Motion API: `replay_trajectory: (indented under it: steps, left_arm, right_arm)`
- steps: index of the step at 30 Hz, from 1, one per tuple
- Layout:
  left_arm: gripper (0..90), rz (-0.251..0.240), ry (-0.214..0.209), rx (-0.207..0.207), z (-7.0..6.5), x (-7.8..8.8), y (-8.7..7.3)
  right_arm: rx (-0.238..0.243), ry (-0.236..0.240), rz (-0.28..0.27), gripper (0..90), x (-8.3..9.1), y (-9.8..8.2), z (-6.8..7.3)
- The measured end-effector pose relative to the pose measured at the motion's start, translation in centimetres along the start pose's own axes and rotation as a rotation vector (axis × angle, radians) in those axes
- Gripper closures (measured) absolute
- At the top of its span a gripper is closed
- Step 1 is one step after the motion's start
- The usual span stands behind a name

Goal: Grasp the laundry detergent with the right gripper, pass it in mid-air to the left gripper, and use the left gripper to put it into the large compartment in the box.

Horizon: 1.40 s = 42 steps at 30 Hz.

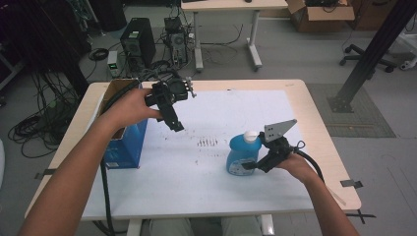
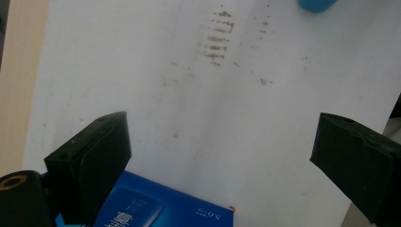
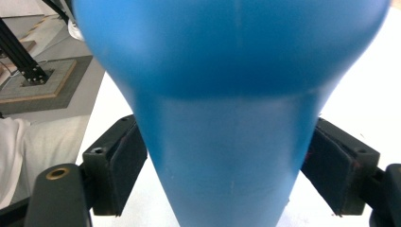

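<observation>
A blue bottle (image 1: 240, 153) with a white cap stands upright on the white mat at centre right. My right gripper (image 1: 249, 166) comes at it from the right, low on its body. In the right gripper view both pads (image 3: 127, 165) lie against the sides of the blue bottle (image 3: 227, 94), so the gripper (image 3: 227, 156) is shut on it. My left gripper (image 1: 173, 118) hangs open in the air over the mat's left part, pointing down, with nothing between its fingers. In the left gripper view the gripper (image 2: 222, 137) looks down on bare mat, with the bottle (image 2: 317, 4) at the top edge.
An open blue box (image 1: 125, 145) with a brown inside stands at the table's left edge, and its blue face (image 2: 161, 208) lies just below the left jaws. Dark smudges (image 1: 207, 142) mark the mat's middle. The tan table edge (image 1: 324, 142) runs right of the bottle.
</observation>
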<state>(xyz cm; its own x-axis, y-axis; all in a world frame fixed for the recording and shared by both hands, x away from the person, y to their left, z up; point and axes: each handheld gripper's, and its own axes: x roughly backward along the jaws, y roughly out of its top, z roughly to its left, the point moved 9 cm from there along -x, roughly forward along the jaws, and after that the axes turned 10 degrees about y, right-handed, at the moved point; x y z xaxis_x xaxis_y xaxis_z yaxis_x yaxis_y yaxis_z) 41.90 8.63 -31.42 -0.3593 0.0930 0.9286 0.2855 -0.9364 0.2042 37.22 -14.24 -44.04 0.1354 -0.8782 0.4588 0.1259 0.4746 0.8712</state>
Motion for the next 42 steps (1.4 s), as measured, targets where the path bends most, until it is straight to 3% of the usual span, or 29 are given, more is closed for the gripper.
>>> replay_trajectory:
  steps: [28,36,42]
  left_arm:
    - [6.2,0.003,0.000,-0.002,-0.02,-0.12,0.02]
    - [6.2,0.004,0.000,-0.004,-0.03,-0.14,0.08]
    - [6.2,0.001,0.002,-0.003,-0.03,-0.09,0.08]
  right_arm:
    - [0.030,-0.024,-0.005,33.8,0.28,0.09,-0.25]
    - [0.048,-0.001,-0.003,41.5,0.25,0.16,0.05]
    - [0.079,-0.021,0.005,43.5,0.31,0.25,0.13]
